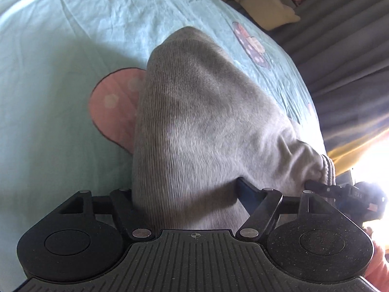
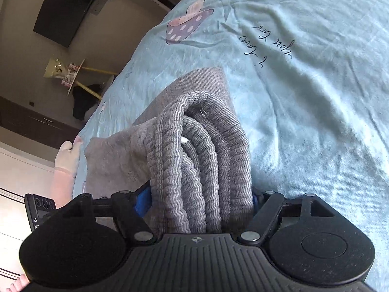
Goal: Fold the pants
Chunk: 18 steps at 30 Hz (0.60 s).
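Note:
The grey knit pants [image 1: 194,121] hang folded over a light blue bedsheet [image 1: 60,36]. My left gripper [image 1: 187,192] is shut on a smooth fold of the pants, which drapes forward and hides its fingertips. My right gripper [image 2: 199,194] is shut on the bunched ribbed waistband of the pants [image 2: 201,150]; blue finger pads [image 2: 142,198] show beside the cloth. In the left wrist view the right gripper [image 1: 340,192] shows at the right, clamped on the waistband end.
The bedsheet [image 2: 316,97] has pink and purple cartoon prints and handwriting. Grey curtains [image 1: 340,36] and bright window light are to the right of the bed. A dark TV [image 2: 68,7] and a small table [image 2: 77,73] stand beyond the bed's far edge.

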Motion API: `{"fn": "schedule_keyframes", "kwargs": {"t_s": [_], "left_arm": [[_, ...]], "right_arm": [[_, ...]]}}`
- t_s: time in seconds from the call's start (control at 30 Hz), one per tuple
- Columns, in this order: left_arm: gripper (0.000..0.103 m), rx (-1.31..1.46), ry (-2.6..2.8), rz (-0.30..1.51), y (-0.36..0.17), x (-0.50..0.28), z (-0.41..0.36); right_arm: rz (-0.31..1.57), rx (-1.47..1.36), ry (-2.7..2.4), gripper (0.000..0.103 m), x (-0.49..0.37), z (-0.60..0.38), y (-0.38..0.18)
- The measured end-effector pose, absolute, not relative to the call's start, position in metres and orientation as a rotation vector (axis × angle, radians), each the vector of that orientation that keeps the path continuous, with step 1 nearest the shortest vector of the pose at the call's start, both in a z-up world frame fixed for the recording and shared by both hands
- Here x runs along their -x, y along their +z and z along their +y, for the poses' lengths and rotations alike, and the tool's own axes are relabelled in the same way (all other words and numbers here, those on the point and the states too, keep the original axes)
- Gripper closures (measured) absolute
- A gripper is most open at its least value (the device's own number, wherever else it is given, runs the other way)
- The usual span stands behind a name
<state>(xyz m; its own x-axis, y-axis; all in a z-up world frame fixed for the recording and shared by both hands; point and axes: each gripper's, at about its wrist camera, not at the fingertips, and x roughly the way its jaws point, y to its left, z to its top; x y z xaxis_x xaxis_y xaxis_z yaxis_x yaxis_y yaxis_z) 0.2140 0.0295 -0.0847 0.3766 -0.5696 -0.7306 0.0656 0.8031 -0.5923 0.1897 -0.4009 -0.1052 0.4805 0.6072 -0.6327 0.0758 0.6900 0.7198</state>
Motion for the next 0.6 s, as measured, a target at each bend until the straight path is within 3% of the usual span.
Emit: {"fn": "schedule_keyframes", "kwargs": {"t_s": [0.07, 0.13, 0.2, 0.27, 0.4, 0.57, 0.6], "left_arm": [[0.025, 0.552, -0.422, 1.113, -0.089, -0.220, 0.026], [0.034, 0.564, -0.421, 1.104, -0.090, -0.222, 0.022], [0.043, 0.562, -0.429, 1.088, -0.087, -0.220, 0.021], [0.053, 0.540, -0.430, 1.055, -0.080, -0.214, 0.022], [0.062, 0.528, -0.420, 0.990, -0.058, -0.209, 0.019], [0.062, 0.576, -0.411, 0.900, -0.027, -0.219, 0.024], [0.055, 0.553, -0.398, 0.897, -0.021, -0.224, 0.024]], "right_arm": [[1.041, -0.753, 0.361, 0.029, -0.196, -0.394, -0.105], [1.045, -0.720, 0.341, 0.030, -0.200, -0.389, -0.103], [1.038, -0.667, 0.315, 0.042, -0.198, -0.381, -0.095], [1.007, -0.617, 0.329, 0.048, -0.193, -0.374, -0.083], [0.932, -0.697, 0.389, 0.053, -0.197, -0.380, -0.059], [0.839, -0.663, 0.386, 0.053, -0.221, -0.373, -0.023], [0.840, -0.662, 0.372, 0.051, -0.230, -0.372, -0.019]]}}
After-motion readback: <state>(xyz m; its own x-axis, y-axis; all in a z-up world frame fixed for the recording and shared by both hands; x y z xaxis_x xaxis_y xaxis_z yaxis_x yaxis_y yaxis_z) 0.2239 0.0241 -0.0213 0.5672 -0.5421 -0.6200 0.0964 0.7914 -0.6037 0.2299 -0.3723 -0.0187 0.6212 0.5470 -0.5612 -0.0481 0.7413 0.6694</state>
